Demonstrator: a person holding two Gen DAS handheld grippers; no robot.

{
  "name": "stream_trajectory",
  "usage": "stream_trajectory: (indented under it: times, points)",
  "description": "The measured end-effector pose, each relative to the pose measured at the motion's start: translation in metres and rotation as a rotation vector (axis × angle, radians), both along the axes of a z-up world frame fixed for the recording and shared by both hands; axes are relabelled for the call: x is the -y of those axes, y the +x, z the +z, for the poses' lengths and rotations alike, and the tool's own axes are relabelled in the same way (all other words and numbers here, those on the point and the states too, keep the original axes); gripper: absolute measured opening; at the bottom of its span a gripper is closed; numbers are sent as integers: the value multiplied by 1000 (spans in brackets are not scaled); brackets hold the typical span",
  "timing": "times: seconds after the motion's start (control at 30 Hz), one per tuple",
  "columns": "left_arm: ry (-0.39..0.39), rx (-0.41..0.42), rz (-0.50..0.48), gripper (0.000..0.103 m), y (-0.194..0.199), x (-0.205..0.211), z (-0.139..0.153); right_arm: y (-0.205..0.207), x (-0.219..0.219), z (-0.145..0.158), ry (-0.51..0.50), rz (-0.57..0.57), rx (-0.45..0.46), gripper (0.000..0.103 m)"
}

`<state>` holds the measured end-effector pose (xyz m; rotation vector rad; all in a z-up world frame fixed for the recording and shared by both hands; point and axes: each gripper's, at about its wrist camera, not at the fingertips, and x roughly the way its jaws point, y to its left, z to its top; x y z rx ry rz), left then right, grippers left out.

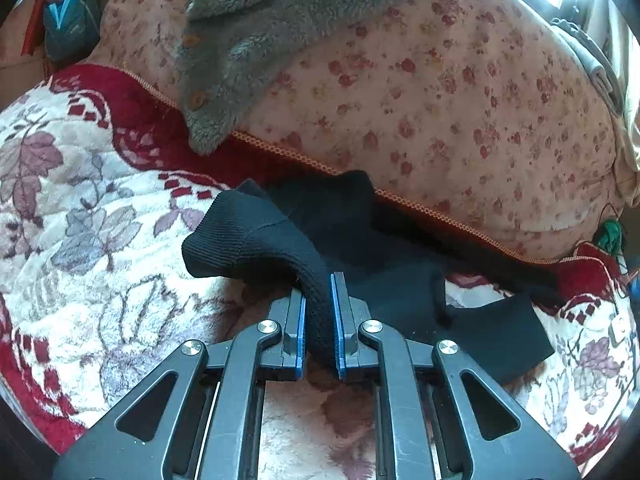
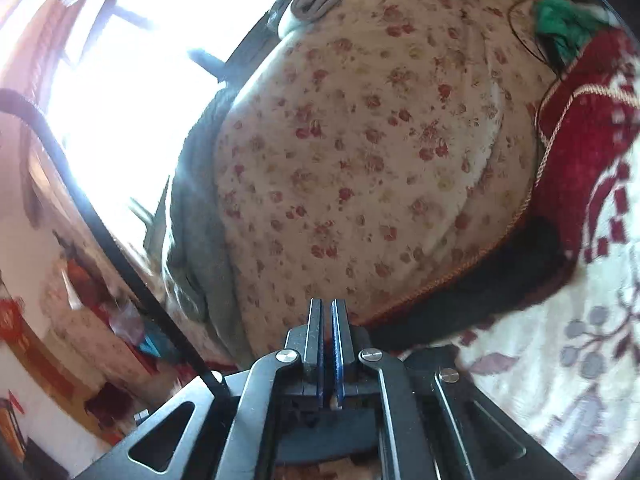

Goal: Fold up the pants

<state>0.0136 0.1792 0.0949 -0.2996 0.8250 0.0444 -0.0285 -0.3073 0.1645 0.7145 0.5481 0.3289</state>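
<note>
One pair of black pants (image 1: 400,248) lies on one flowered blanket (image 1: 80,200), with its ribbed cuff pinched in the left gripper (image 1: 319,312). The right gripper (image 2: 327,336) is pressed together at 6 o'clock; whether it grips cloth is unclear. One gray fleece (image 1: 248,32) lies at 12. No writing is readable.

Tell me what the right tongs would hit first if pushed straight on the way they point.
Most likely the floral quilt, which fills the view just beyond the shut right tongs. The black pants lie lower and to the side, off that line. Depth is unclear in this blurred fisheye view.
</note>
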Motion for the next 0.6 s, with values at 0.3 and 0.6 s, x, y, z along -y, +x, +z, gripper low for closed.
stream_trajectory:
  times: [0.3, 0.6]
  points:
    - [-4, -9, 4, 10, 10, -4, 5, -32, -120, -94, -452, 285, -268, 57]
    - [5, -4, -4, 10, 17, -1, 8, 0, -181, -121, -730, 265, -204, 57]
